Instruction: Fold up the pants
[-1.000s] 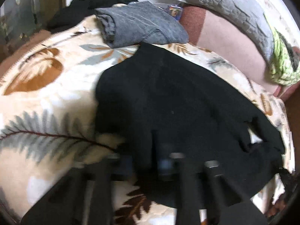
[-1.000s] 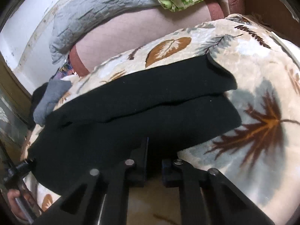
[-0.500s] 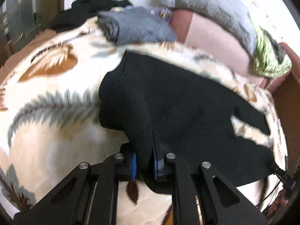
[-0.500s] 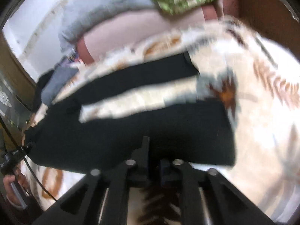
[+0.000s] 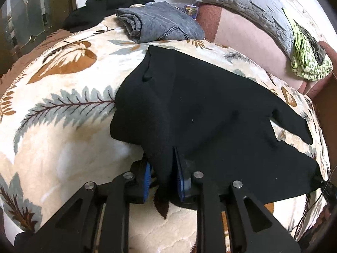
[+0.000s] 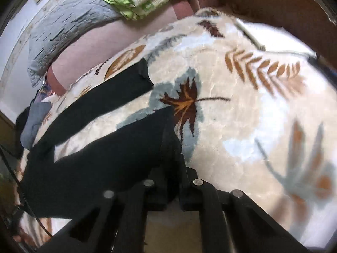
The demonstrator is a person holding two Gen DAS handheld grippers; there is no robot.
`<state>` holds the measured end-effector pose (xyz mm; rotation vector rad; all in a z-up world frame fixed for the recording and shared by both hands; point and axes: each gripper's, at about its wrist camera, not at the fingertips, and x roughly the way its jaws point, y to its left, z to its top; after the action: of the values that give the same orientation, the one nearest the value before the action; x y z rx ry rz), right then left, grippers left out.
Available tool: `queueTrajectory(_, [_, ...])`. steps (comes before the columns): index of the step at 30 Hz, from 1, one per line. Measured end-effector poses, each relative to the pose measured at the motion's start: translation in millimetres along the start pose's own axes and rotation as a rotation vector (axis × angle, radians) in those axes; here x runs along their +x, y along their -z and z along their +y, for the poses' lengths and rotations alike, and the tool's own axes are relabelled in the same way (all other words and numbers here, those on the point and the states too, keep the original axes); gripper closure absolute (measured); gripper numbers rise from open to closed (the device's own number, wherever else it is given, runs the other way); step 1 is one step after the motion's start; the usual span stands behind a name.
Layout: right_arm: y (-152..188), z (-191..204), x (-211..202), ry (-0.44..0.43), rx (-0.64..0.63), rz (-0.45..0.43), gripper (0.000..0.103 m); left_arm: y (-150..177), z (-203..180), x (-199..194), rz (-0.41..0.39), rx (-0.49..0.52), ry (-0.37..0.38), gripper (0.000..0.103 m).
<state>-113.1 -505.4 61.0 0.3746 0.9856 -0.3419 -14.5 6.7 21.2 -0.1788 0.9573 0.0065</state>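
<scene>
Black pants (image 5: 200, 109) lie spread on a leaf-patterned blanket (image 5: 63, 97) on a bed. My left gripper (image 5: 163, 168) is shut on the near waist edge of the pants, with cloth pinched between the blue pads. My right gripper (image 6: 171, 168) is shut on the near leg's hem (image 6: 166, 135). In the right wrist view the two legs (image 6: 101, 103) lie apart with blanket showing between them.
Folded grey jeans (image 5: 160, 23) and a dark garment (image 5: 105, 6) lie at the far end of the bed. A grey quilted pillow (image 5: 242, 2) and a green patterned cloth (image 5: 307, 57) lie along the wall. A brown bed frame (image 6: 273, 4) borders the right side.
Both grippers have pulled the near half of the pants toward me. The near leg has drawn away from the far leg, which lay against it before, and blanket now shows between them.
</scene>
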Motion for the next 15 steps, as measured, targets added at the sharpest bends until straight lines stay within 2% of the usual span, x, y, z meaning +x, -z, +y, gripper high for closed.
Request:
queueTrajectory(2, [2, 8, -1, 0.061, -0.038, -0.009, 0.095, 1, -1, -3, -0.011, 0.016, -0.022, 0.077])
queueTrajectory(4, [3, 6, 6, 0.117, -0.046, 0.016, 0.086, 3, -2, -3, -0.016, 0.029, -0.041, 0.076])
queueTrajectory(5, [4, 1, 8, 0.120, -0.040, 0.031, 0.084, 4, -2, -4, -0.018, 0.035, -0.048, 0.074])
queueTrajectory(10, [3, 0, -9, 0.128, -0.036, -0.012, 0.082, 6, -3, -10, -0.042, 0.058, -0.091, 0.059])
queueTrajectory(12, [2, 3, -17, 0.105, -0.039, -0.035, 0.081, 6, -4, -14, -0.049, 0.069, -0.095, 0.051])
queueTrajectory(15, [-1, 15, -29, 0.074, -0.063, -0.065, 0.074, 6, -3, -23, -0.065, 0.063, -0.085, 0.039])
